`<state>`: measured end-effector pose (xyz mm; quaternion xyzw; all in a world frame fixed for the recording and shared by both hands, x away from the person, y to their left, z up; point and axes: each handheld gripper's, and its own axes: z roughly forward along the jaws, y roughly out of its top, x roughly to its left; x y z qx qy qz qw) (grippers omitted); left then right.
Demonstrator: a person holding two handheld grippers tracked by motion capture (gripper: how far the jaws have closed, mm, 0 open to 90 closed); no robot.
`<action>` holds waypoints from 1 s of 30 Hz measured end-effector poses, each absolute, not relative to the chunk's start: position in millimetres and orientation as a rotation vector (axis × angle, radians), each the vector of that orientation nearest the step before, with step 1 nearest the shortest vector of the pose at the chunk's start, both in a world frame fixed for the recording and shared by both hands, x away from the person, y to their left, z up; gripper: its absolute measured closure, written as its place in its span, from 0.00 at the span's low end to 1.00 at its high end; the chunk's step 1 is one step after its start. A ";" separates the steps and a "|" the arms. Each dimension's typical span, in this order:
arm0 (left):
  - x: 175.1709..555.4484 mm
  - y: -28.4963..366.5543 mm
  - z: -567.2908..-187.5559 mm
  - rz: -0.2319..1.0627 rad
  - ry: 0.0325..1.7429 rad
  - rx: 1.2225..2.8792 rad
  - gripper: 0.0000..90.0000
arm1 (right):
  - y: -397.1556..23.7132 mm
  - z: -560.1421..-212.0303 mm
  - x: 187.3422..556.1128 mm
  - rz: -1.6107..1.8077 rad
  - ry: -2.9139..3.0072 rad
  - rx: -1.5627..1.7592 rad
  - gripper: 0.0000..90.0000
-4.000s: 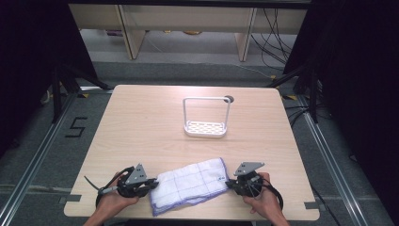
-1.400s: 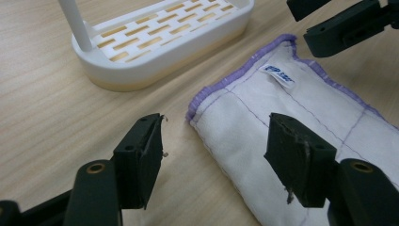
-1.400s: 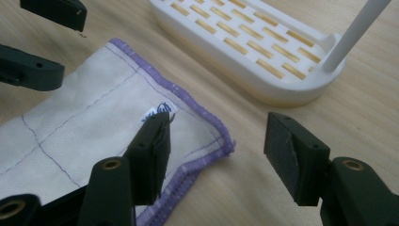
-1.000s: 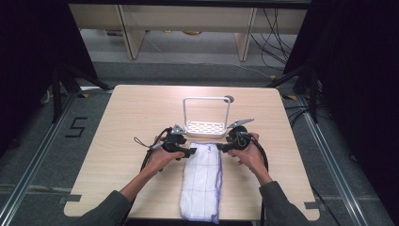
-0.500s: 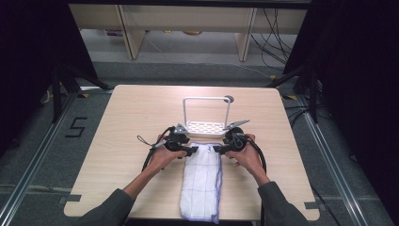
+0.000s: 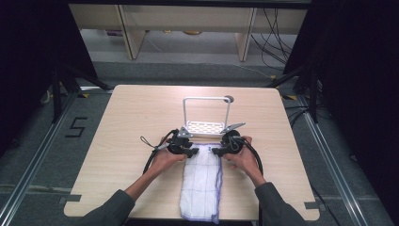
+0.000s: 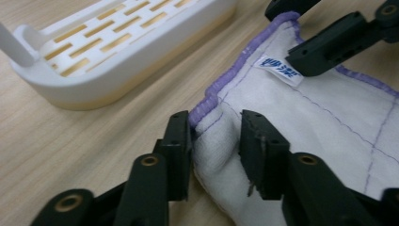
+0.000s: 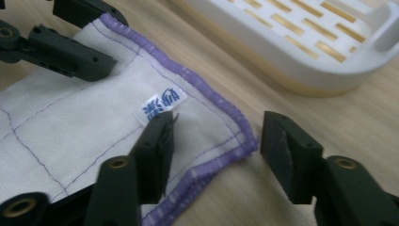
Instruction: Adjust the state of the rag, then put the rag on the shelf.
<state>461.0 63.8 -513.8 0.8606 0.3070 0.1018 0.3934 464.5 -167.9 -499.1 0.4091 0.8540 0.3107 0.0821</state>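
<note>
1. We log the cloth (image 6: 202, 181): white, purple-hemmed, folded into a strip on the bench (image 6: 122, 122); its long axis runs from the tongs back toward the person, its far edge just short of the white rack (image 6: 207, 127)
2. Left tongs (image 7: 215, 136): the far left corner lies between the jaws, which have just been closing; a gap shows at one pad, no grip yet
3. Right tongs (image 8: 216, 141): jaws just closing, astride the far right corner, not pressing
4. Both hands level, equally near, tongs pointing inward
</note>
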 end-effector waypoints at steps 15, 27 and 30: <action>452.1 67.3 -503.0 0.280 0.719 2.160 0.93 | -165.0 -490.3 455.0 0.980 2.567 1.102 0.92; 428.0 80.6 -465.7 0.302 0.669 2.072 0.92 | -163.9 -461.7 434.8 1.121 2.535 0.990 0.93; 423.8 84.2 -455.1 0.291 0.657 2.042 0.92 | -167.5 -449.0 427.6 1.145 2.536 0.951 0.93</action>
